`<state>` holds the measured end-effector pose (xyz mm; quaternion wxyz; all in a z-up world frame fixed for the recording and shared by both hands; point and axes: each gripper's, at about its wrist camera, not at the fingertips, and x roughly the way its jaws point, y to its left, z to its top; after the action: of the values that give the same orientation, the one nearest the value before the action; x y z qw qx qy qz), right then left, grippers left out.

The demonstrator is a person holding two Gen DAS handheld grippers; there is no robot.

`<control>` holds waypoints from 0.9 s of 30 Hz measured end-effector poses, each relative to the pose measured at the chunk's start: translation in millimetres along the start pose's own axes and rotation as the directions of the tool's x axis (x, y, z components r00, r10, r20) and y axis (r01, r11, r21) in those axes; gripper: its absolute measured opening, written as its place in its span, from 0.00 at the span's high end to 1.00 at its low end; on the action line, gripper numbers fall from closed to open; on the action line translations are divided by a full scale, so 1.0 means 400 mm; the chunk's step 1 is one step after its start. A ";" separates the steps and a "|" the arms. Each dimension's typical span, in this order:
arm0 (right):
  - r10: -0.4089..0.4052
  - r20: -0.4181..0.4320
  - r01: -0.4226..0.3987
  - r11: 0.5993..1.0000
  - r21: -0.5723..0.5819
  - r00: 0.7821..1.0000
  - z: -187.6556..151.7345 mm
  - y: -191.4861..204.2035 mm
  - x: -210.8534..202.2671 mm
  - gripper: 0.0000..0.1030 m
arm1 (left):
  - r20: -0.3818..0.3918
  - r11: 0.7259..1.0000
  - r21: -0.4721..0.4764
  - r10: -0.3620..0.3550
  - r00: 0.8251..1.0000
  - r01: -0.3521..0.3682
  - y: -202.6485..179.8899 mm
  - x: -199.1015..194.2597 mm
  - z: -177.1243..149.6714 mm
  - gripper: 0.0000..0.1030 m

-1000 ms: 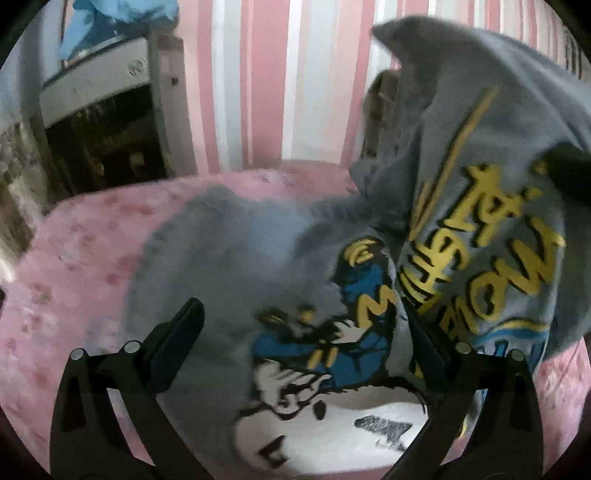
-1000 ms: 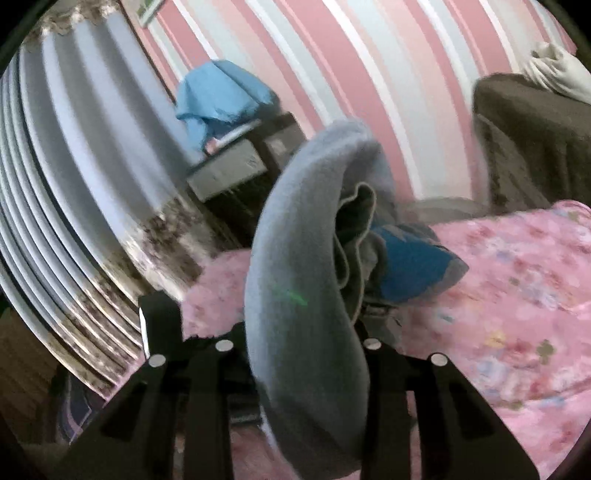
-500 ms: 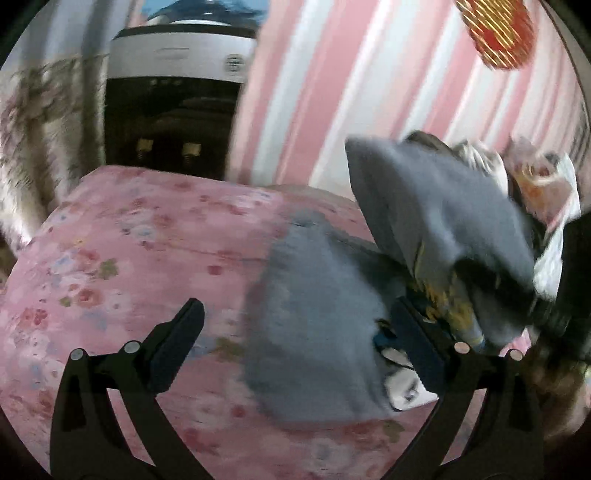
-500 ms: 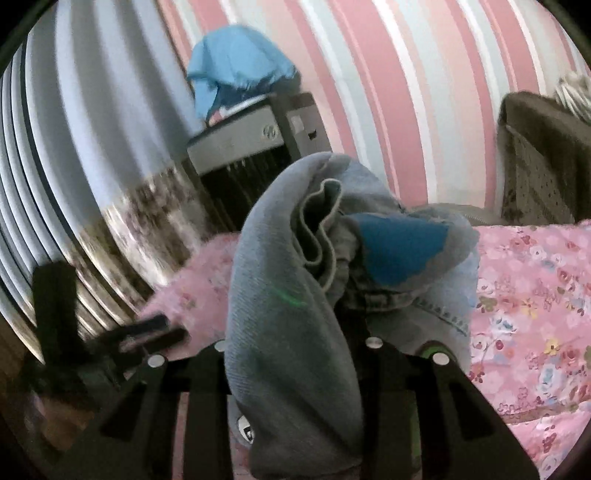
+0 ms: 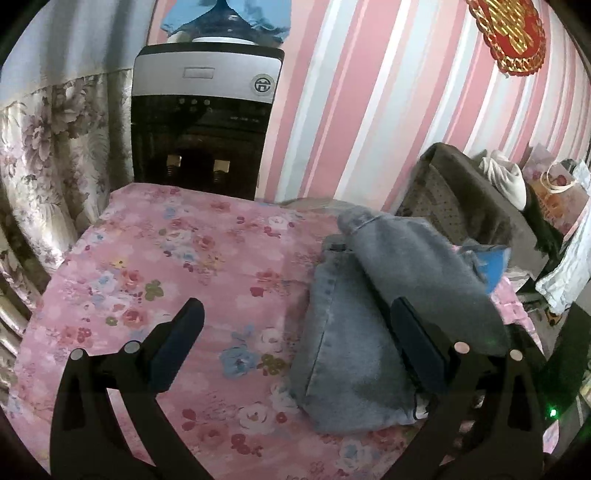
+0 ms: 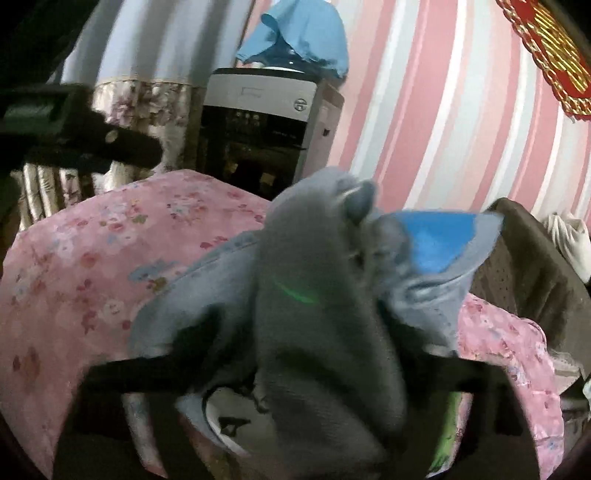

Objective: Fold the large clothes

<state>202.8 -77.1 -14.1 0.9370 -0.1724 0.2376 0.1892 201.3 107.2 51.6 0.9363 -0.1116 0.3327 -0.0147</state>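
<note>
Garment: a grey sweatshirt (image 5: pixel 388 314) of soft, fleecy knit, folded into a thick oblong bundle with stitched seams down one edge and a flash of bright blue print at its far end.
Where it lies: on the pink floral bedspread (image 5: pixel 166 266), right of centre in the left wrist view; it fills the centre of the right wrist view (image 6: pixel 325 314).
Long axis: runs from the lower centre of the left wrist frame up towards the upper right, the narrow, rounded end pointing at the striped wall (image 5: pixel 369 92).
Left gripper (image 5: pixel 295 347): black fingers spread wide and tilted down over the bedspread; the left finger stands over bare cloth, the right finger overlaps the bundle's edge, and nothing is pinched.
Right gripper (image 6: pixel 303 365): blurred, its jaws opening; a grey fold drapes between and over them, the pads apart from it.
Background: a water dispenser (image 5: pixel 203 122) with a silver panel and black front stands at upper left, a blue cloth (image 5: pixel 225 14) on top, flowered curtains (image 5: pixel 48 166) beside it.
</note>
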 end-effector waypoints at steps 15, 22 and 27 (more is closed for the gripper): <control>-0.040 0.295 -0.130 0.835 0.534 0.955 -0.233 -0.497 -0.444 0.02 | 0.064 0.978 0.163 -0.139 0.988 0.127 -0.340 -0.104 0.023 0.03; -0.042 0.218 -0.104 0.781 0.616 0.975 -0.279 -0.562 -0.405 0.02 | 0.009 0.938 0.343 -0.047 0.999 0.041 -0.585 0.022 -0.056 0.03; 0.016 0.181 -0.119 0.808 0.577 0.983 -0.252 -0.524 -0.352 0.02 | 0.058 0.891 0.439 0.096 0.994 -0.111 -0.567 0.108 -0.099 0.60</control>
<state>141.1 -339.0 23.3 0.9537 0.1496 0.2106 0.1539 221.0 -126.3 44.6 0.9422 0.1213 0.3100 -0.0380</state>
